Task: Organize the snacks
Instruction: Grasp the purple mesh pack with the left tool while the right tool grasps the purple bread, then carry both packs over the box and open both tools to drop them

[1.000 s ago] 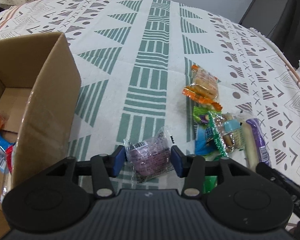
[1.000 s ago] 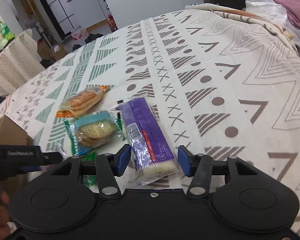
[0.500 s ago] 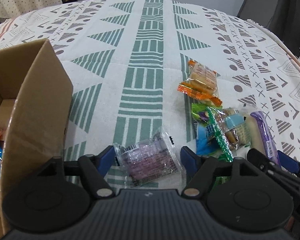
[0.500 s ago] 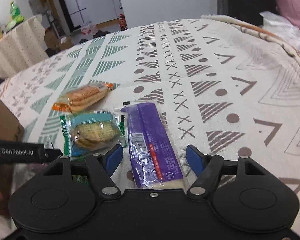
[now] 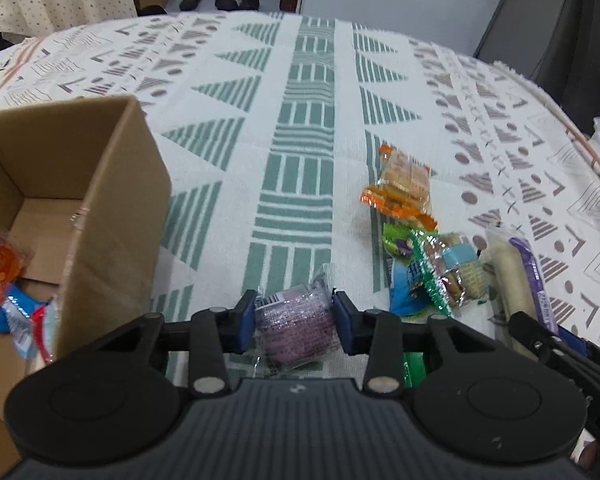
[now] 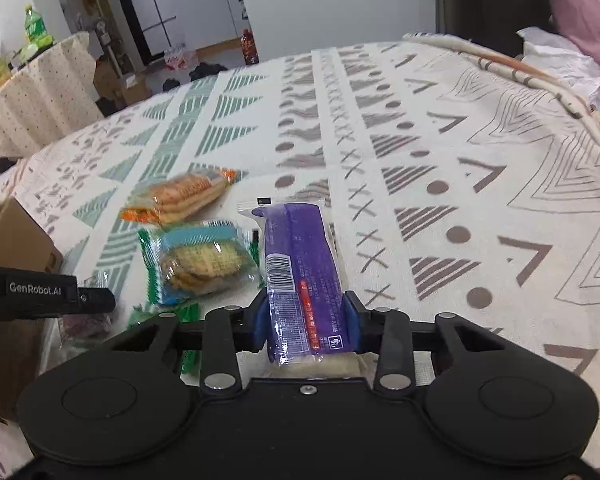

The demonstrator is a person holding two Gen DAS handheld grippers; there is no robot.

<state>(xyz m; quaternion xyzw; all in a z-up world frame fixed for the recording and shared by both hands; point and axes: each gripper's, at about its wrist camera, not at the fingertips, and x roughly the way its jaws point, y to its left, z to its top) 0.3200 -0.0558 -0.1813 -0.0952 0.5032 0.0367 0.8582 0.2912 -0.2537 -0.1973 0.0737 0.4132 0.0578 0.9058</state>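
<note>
My left gripper (image 5: pixel 295 318) is shut on a small purple snack packet (image 5: pixel 296 326) just above the patterned tablecloth. An open cardboard box (image 5: pixel 112 208) stands to its left with several snack packs (image 5: pixel 4 280) inside. My right gripper (image 6: pixel 305 316) is shut on a long purple-wrapped snack (image 6: pixel 300 264), which also shows in the left wrist view (image 5: pixel 520 276). Beside it lie a blue-green cracker pack (image 6: pixel 200 260) and an orange biscuit pack (image 6: pixel 180 196); both show in the left wrist view, cracker pack (image 5: pixel 444 272) and biscuit pack (image 5: pixel 404 188).
A round table with a green and brown patterned cloth (image 5: pixel 300 128) carries everything. A green wrapper (image 6: pixel 188 356) lies under the right gripper's left side. Chairs (image 5: pixel 560 32) stand beyond the far right edge. Another clothed table (image 6: pixel 36 92) stands in the back room.
Both grippers were open around their snacks half a second ago and have now closed on them. The right gripper's purple snack now stands straighter between the fingers.
</note>
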